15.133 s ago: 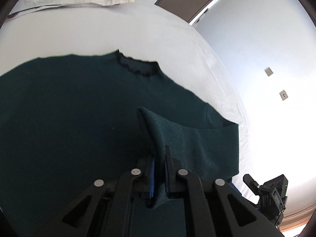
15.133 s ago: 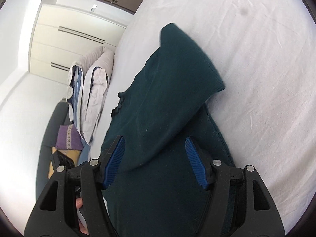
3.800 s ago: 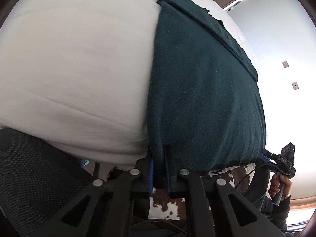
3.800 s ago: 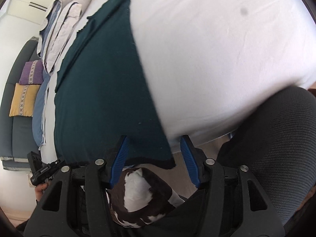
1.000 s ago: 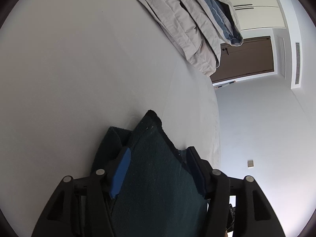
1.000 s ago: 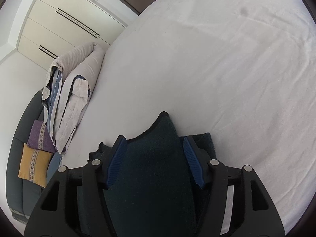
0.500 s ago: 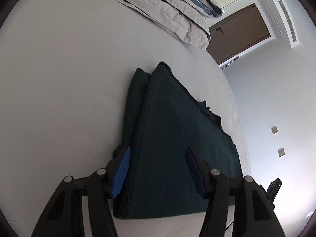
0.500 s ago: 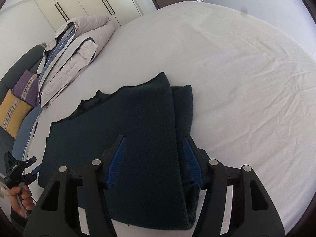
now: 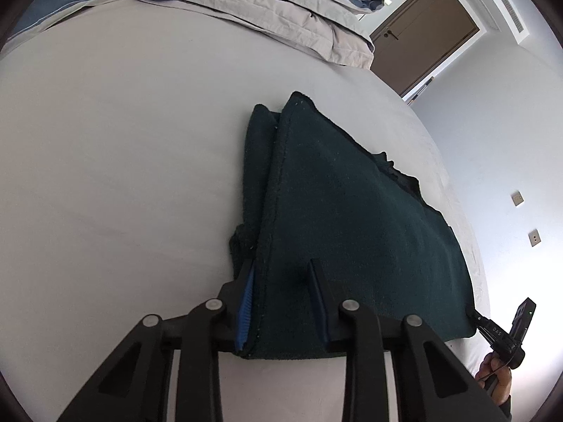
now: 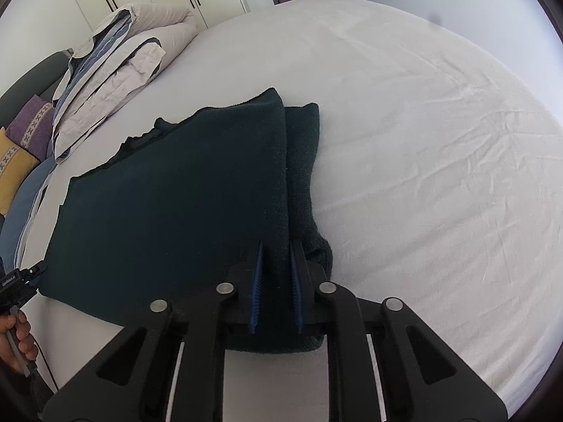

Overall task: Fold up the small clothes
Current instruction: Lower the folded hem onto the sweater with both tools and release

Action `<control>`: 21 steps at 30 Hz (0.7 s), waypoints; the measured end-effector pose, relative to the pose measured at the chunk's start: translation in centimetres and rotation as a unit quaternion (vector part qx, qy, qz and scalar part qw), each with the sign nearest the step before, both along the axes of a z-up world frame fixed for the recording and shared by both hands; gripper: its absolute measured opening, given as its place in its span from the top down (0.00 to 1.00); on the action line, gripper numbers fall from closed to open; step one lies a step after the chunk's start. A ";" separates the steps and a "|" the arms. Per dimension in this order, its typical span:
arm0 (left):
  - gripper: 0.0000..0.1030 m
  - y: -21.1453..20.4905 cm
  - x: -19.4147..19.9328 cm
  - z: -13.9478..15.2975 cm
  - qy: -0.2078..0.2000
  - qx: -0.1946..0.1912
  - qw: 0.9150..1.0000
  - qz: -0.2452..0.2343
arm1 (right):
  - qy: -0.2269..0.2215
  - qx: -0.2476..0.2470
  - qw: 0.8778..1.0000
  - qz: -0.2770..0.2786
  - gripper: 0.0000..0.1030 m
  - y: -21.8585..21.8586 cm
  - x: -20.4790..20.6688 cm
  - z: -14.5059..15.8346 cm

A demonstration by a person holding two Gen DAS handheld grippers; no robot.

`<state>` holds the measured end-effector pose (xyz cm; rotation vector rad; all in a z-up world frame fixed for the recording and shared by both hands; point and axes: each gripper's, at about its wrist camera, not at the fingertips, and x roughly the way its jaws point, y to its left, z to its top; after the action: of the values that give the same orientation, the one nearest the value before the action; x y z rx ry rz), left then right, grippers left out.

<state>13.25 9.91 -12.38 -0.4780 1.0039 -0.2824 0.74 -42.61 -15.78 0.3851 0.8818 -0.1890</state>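
Note:
A dark green knitted sweater lies folded in half on the white bed, its collar at the far edge; it also shows in the right wrist view. My left gripper straddles the near left corner of the fold with its jaws partly closed around the edge. My right gripper has its jaws nearly shut on the near right corner of the fold. A tucked sleeve bulges beside the top layer.
The white bed sheet spreads all around. A folded grey and blue duvet lies at the head of the bed. Purple and yellow cushions sit on a dark sofa at the left. A brown door is behind.
Both grippers have pulled back toward the near edge of the folded sweater, and their jaws have narrowed around its two near corners. The sweater lies flatter.

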 end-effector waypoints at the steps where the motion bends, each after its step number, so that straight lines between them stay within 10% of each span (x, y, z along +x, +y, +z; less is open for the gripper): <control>1: 0.74 0.0 -0.1 0.0 -0.001 0.005 1.000 0.000 | 0.001 0.002 1.000 0.002 0.93 -0.1 -0.1 0.0; 7: 0.92 -0.2 -0.4 -0.2 -0.005 0.030 1.000 -0.005 | 0.002 -0.001 1.000 0.003 0.95 -0.2 -0.5 0.2; 21: 0.94 0.3 -1.0 -0.5 -0.008 0.037 0.999 -0.008 | 0.002 0.021 1.000 -0.008 0.95 -1.5 -1.8 -0.5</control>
<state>12.24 10.16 -12.84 -0.4007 0.9998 -0.2612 -1.03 -44.15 -16.24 0.4307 0.8879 -0.1854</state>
